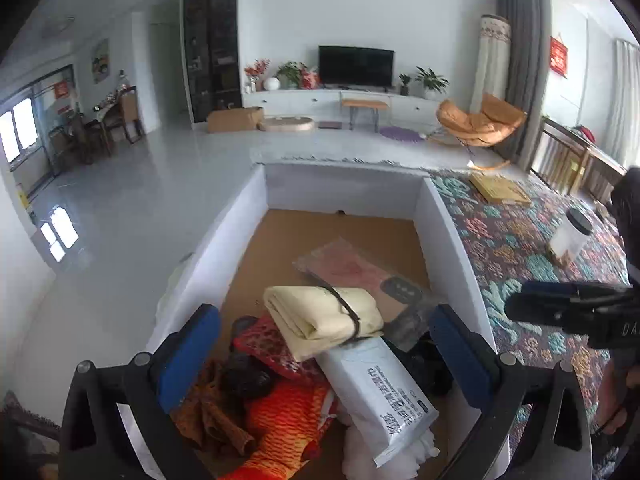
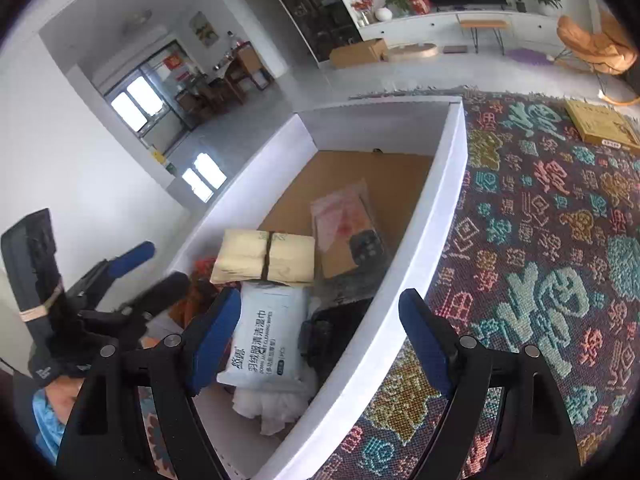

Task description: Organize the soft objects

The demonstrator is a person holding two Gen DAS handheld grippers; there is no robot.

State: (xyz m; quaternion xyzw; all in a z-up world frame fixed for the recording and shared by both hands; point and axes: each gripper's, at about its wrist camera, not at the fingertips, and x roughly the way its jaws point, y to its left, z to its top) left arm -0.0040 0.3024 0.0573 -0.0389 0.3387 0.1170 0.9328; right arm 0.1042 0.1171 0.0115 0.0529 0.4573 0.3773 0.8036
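Observation:
A white box (image 1: pixel 444 224) with a brown floor holds soft things: a folded cream cloth (image 1: pixel 320 316) tied with a dark band, a white wipes pack (image 1: pixel 376 392), a red-orange knitted item (image 1: pixel 288 424), a brown cloth (image 1: pixel 208 412) and a clear packet (image 1: pixel 352 268). My left gripper (image 1: pixel 320 352) is open and empty above the box's near end. My right gripper (image 2: pixel 320 340) is open and empty over the box's right wall (image 2: pixel 440 216), above the wipes pack (image 2: pixel 268 336) and the cream cloth (image 2: pixel 264 256).
The box sits on a patterned cloth (image 2: pixel 540 240). A yellow flat box (image 2: pixel 600 124) and a white jar with a dark lid (image 1: pixel 572 232) lie on it. The living room floor, TV unit and an orange chair are beyond.

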